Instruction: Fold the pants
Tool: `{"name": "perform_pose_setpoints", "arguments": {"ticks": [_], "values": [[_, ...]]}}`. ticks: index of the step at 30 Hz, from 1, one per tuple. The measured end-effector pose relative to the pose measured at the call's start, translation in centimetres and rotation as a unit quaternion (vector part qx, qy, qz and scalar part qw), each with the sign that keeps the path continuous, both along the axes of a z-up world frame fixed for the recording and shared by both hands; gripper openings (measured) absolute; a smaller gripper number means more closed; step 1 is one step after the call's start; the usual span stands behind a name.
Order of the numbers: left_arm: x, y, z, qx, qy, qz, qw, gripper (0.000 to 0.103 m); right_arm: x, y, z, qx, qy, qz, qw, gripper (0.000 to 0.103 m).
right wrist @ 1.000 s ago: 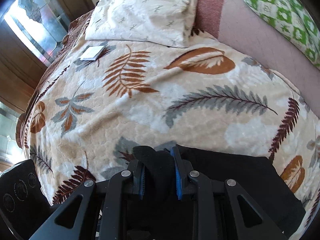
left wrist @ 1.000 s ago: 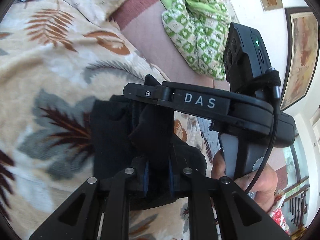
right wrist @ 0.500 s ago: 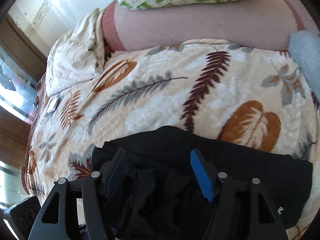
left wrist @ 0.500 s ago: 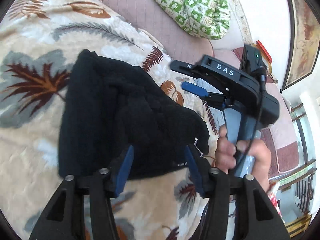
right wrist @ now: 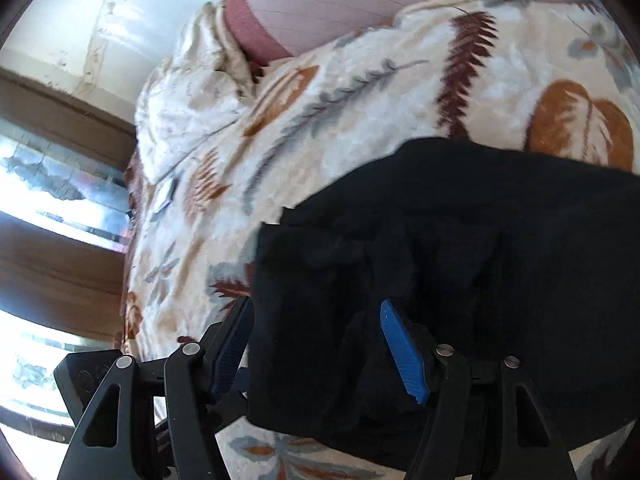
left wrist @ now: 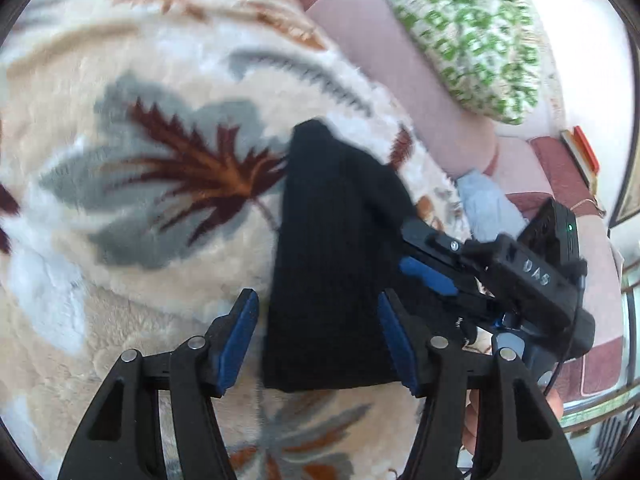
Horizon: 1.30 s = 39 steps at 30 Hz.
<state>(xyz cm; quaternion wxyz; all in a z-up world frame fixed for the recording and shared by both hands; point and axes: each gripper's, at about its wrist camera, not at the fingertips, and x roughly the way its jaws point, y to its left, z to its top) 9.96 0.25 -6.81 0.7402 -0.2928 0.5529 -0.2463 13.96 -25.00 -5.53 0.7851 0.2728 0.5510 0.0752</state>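
The black pants (left wrist: 332, 248) lie folded in a compact stack on the leaf-patterned blanket (left wrist: 140, 208). My left gripper (left wrist: 318, 340) is open, its blue pads either side of the stack's near edge, holding nothing. My right gripper (left wrist: 430, 276) shows in the left wrist view at the stack's right side, open. In the right wrist view the pants (right wrist: 460, 256) fill the lower right, and my right gripper (right wrist: 318, 350) hovers open over them, empty.
A green-and-white patterned bundle (left wrist: 468, 28) rests on the pink sofa back (left wrist: 380, 40). A light blue cloth (left wrist: 486, 204) lies right of the pants. A cream pillow (right wrist: 188, 116) and a small white card (right wrist: 166, 196) lie far along the blanket. A window (right wrist: 48, 200) is left.
A second ago both grippers were shut on pants fabric. Both have opened and let go; the pants now lie folded, and both grippers have drawn back a little.
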Motion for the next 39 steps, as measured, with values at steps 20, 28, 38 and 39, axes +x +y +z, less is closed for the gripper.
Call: {"name": "perform_pose_setpoints", "arguments": {"ticks": [20,28,38,39], "values": [[-1.7,-0.7,-0.5,0.026,-0.109,-0.024,0.9934,0.059,12.3,13.5,-0.4,-0.263,0.022,0.144,0.954,0.034],[-2.3,-0.2,-0.9,0.026,-0.12,-0.025,0.9922,0.059,10.2,10.1,2.5,-0.198,0.005,0.095,0.975,0.046],[-3.1,0.7,-1.6,0.02,-0.129,-0.026,0.9911,0.059,4.2,2.8,1.4,-0.327,0.024,-0.077,0.942,0.055],[-3.1,0.8,-1.6,0.02,-0.13,-0.026,0.991,0.059,3.5,1.8,1.9,-0.305,0.011,-0.087,0.948,0.057]]}}
